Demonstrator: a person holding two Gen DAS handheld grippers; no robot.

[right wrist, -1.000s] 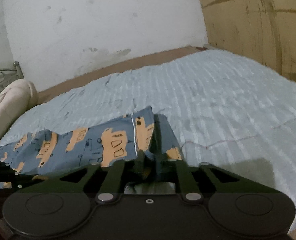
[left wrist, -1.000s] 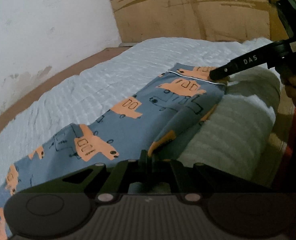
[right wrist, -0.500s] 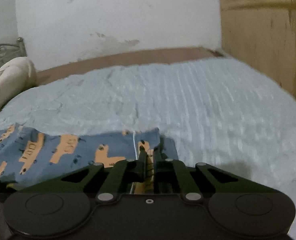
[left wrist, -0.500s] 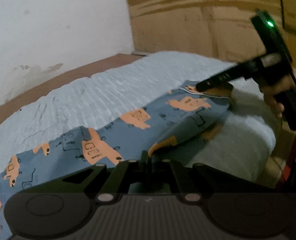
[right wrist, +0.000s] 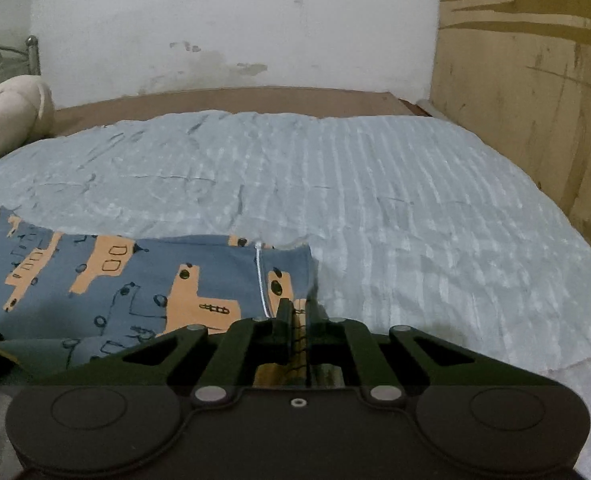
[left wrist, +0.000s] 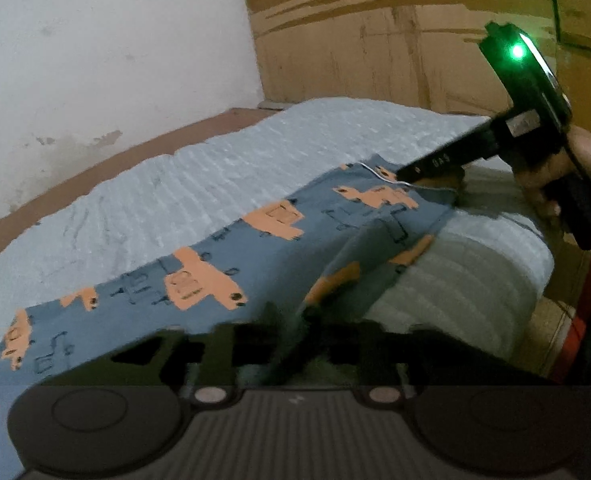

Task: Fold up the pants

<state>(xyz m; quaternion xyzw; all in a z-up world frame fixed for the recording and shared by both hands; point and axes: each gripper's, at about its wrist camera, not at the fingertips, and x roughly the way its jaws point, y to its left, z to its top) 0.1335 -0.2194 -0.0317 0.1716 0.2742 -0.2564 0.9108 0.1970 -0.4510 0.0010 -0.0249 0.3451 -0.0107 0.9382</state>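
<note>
1. Pants point(right wrist: 127, 284) now lie flatter on the bedspread point(right wrist: 375, 208) than 1 second ago: in the right wrist view the raised end at 12 o'clock has come down, and the blue cloth with orange trucks spreads from 9 o'clock toward the centre.
2. Right gripper point(right wrist: 295, 312) is clamped on the hem corner, with cloth showing between the closed jaws (the white stitched seam runs just beside them at 11 o'clock).
3. Left gripper point(left wrist: 295, 320) has kept its pinch on the near edge of the pants point(left wrist: 223, 264); its jaws look closed on a raised ridge of fabric, though blur softens them.
4. In the left wrist view the right gripper point(left wrist: 405, 174) sits at 2 o'clock, pinching the far end near the bed's edge.
5. Judgement: both ends are lowered and stretched, so the garment looks laid out and ready for a fold.
</note>
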